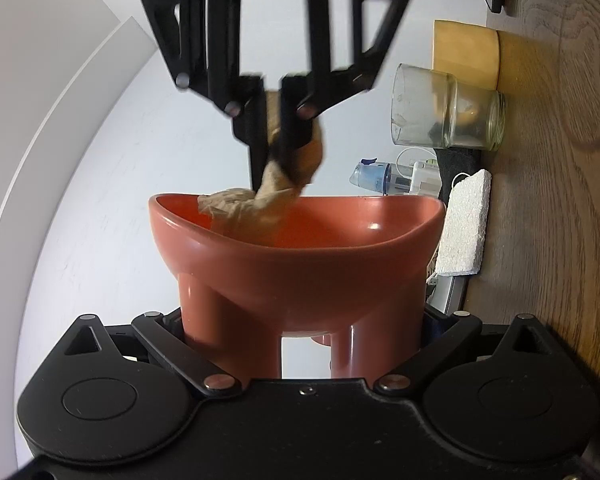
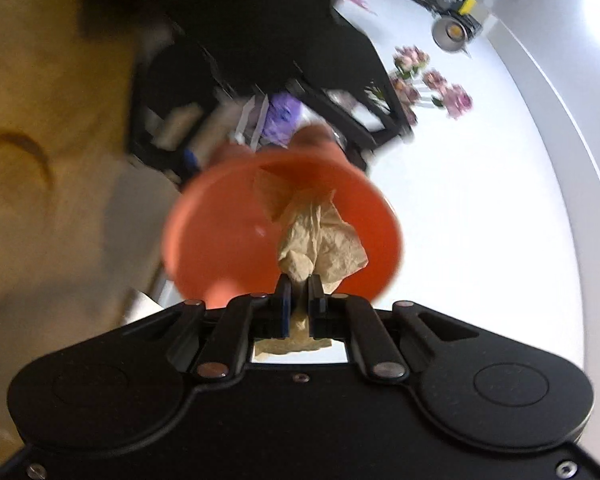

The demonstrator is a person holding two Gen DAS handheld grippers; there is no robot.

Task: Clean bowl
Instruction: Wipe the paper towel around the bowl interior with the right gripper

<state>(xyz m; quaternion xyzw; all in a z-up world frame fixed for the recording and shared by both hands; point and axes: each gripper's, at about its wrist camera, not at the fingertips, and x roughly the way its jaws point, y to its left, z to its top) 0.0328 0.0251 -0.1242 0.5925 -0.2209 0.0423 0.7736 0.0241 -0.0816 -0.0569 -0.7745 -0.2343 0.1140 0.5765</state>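
Note:
A terracotta-red bowl [image 1: 300, 256] on stubby legs is held up in the air, its legs between the spread fingers of my left gripper [image 1: 300, 332]; the pads themselves are hidden behind the legs. From above, my right gripper [image 1: 274, 160] comes down shut on a crumpled brown paper towel [image 1: 260, 204], whose loose end lies against the bowl's inner wall near the left rim. In the blurred right wrist view the bowl [image 2: 228, 232] opens toward the camera. There the paper towel [image 2: 324, 240] spreads inside it ahead of the right gripper [image 2: 299, 284].
To the right, a wooden tabletop [image 1: 560, 220] carries a glass jar [image 1: 448, 116], a white sponge [image 1: 464, 224] and a wooden block [image 1: 464, 52]. A blue and white device [image 1: 384, 178] sits behind the bowl. Pink flowers [image 2: 432, 84] stand near dark furniture.

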